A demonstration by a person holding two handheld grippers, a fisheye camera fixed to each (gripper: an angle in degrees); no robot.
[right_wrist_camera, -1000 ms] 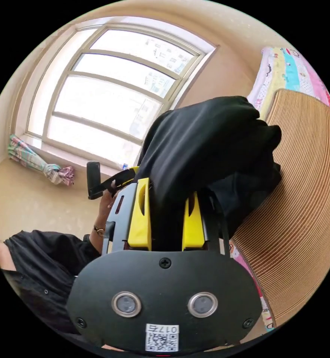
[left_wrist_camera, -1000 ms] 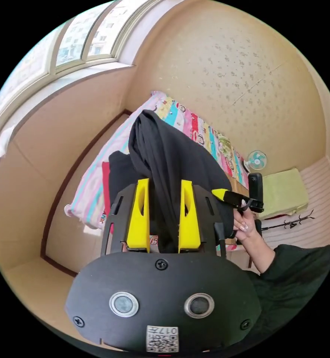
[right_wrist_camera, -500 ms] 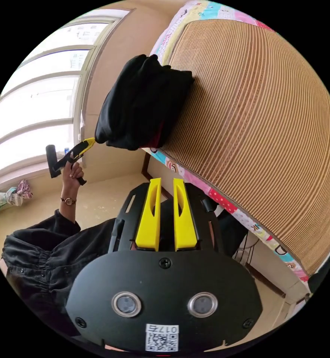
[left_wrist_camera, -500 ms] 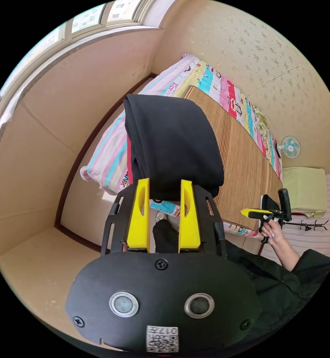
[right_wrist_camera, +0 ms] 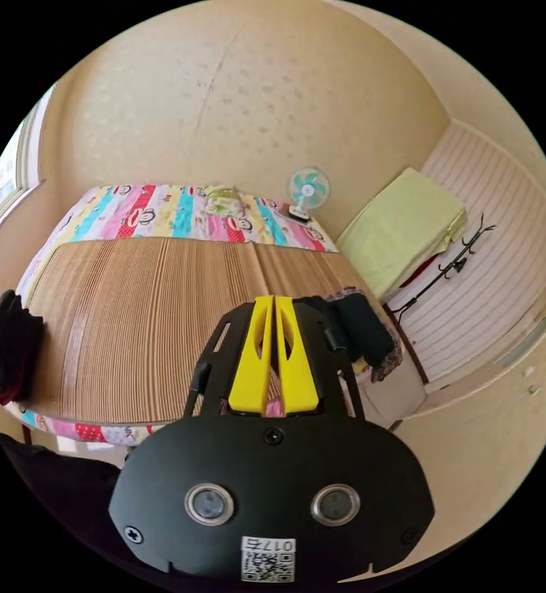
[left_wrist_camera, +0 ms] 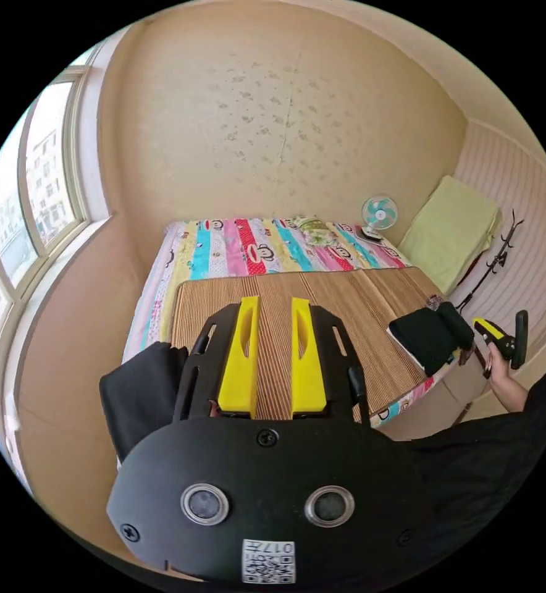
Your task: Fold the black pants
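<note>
pants released, folded on bed corner
left gripper spread, right gripper pressed together, both empty; black pants folded on mat.

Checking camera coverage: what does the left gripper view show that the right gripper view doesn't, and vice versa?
Left gripper view: the open left gripper and a hand holding the right gripper. Right gripper view: red fabric beneath the folded black pants. Both: the pants, the woven mat, the fan and a second black garment.
</note>
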